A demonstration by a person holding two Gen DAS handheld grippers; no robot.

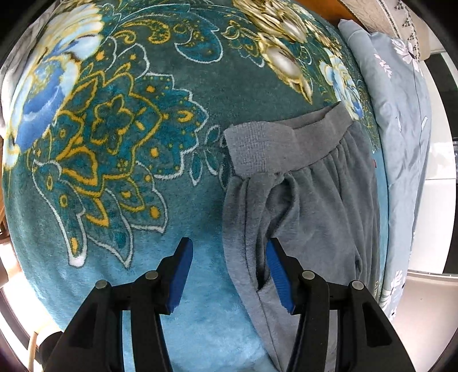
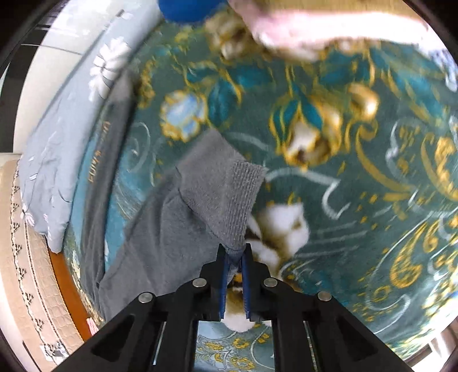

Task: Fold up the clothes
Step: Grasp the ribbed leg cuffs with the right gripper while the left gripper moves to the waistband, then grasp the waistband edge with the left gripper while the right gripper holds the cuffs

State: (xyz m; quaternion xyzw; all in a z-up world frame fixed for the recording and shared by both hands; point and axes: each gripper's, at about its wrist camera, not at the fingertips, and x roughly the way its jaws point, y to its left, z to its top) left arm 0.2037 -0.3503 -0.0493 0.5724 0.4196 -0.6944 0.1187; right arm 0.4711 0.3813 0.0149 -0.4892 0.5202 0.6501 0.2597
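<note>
In the left wrist view, a pair of grey fleece trousers [image 1: 315,200] lies on a teal blanket [image 1: 128,128] patterned with gold and white flowers, which covers a bed. The ribbed waistband [image 1: 280,146] points away from the camera, gathered fabric falls below it, and a side pocket slit gapes along the near seam. Just right of the trousers lies a pale blue-grey floral duvet [image 1: 400,120] at the bed's edge.

The left hand-held gripper [image 1: 229,246] points steeply down at the blanket. Its blue pads are spread wide: the left pad [image 1: 180,274] is over bare blanket, the right pad [image 1: 280,274] over the trousers at the pocket slit, with the garment's left edge between them and nothing pinched.

In the right wrist view, blurred by motion, the grey trousers [image 2: 171,229] run from the lower left up toward the centre, a ribbed band [image 2: 234,200] folded over on top. The right hand-held gripper [image 2: 233,251] also angles steeply down; its pads are pressed nearly together, pinching the tip of that ribbed band. At the top edge, a person's hand [image 2: 286,31] and a blurred blue object [image 2: 189,11] show above the blanket.
</note>
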